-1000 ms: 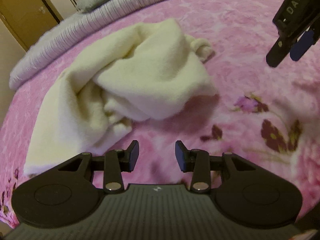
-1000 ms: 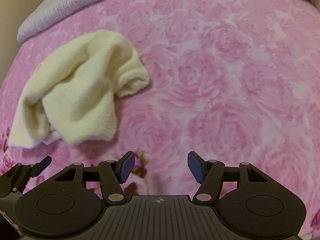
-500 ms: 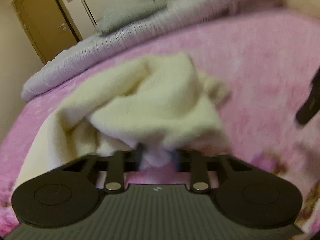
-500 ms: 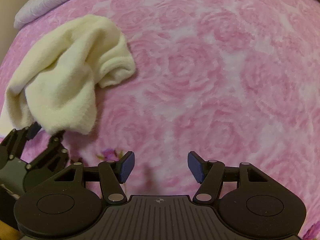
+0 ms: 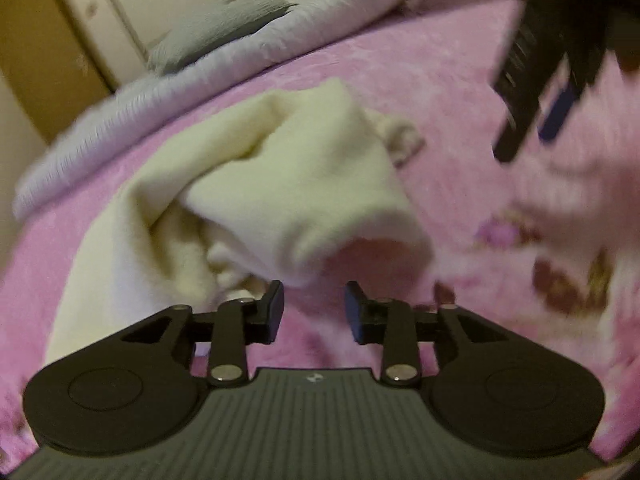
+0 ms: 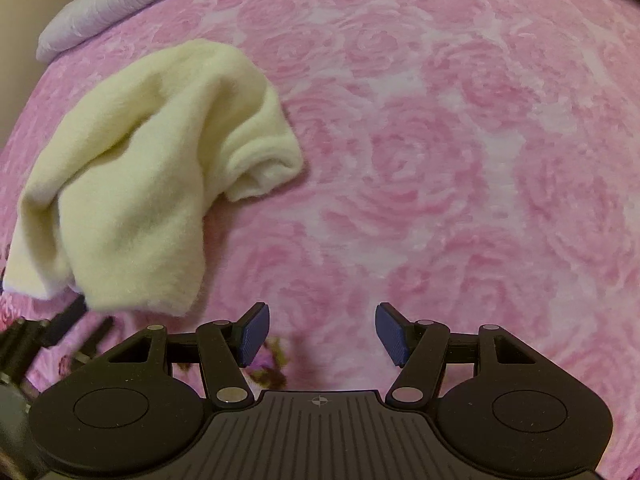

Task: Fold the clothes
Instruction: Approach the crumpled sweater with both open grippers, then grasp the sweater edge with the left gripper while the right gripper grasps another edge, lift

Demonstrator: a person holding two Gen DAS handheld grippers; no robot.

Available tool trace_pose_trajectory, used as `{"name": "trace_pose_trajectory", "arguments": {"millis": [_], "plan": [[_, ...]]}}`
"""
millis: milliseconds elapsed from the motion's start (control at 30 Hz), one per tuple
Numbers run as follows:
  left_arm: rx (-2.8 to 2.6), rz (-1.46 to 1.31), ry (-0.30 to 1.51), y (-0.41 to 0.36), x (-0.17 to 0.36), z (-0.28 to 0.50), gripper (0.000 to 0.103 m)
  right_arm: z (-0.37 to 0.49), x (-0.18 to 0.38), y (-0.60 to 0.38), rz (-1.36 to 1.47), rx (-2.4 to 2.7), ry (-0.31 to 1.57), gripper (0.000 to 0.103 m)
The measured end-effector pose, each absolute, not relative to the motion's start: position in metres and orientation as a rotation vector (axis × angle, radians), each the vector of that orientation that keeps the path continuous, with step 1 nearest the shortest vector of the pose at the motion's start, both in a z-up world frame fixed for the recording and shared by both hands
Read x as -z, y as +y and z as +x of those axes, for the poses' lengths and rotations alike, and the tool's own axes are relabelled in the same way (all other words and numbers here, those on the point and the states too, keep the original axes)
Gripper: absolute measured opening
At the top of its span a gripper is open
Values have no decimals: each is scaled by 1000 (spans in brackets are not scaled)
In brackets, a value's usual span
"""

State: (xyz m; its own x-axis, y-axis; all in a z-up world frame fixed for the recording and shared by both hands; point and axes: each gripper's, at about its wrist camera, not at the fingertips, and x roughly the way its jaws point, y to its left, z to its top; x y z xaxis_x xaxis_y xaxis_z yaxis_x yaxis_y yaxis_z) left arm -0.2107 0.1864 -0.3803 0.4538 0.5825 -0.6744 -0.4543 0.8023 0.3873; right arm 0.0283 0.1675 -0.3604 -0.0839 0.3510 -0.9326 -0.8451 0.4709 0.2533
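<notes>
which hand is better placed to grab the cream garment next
Left. The left tongs, jaws opening with nothing between them, sit right at the near edge of the crumpled cream garment. The right tongs are open over bare pink blanket, with the garment off to their left.

Two grippers angled downward.
Left gripper [image 5: 314,312] jaws are opening, nothing between; right gripper [image 6: 320,334] gapes wide, empty.

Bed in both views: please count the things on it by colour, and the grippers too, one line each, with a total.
Cream garment: 1
Pink floral blanket: 1
Lavender quilt: 1
Grey pillow: 1
Black grippers, left gripper and right gripper: 2
Total: 6
</notes>
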Motion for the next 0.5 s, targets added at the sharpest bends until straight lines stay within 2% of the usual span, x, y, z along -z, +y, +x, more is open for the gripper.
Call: {"name": "trace_pose_trajectory", "arguments": {"millis": [100,167,267,300,333,367,500], "plan": [[-665,225,879,179,389,-203,32,28,366,164,-538,-1037,1286,63],[-695,231,859,186,389,-197,38,31,371,161,-550,-1009,1296,63],[-739,239,828,197,390,-189,37,38,375,157,-538,-972,1322,63],[-751,239,817,201,390,-187,34,39,376,157,-533,-964,1327,63],[-731,210,794,206,387,-191,16,40,376,157,-530,-962,1328,63],[-732,159,764,213,378,-197,10,40,375,158,-528,-962,1328,63],[-795,-1,665,242,342,-231,8,36,365,170,-539,-1009,1287,63]]}}
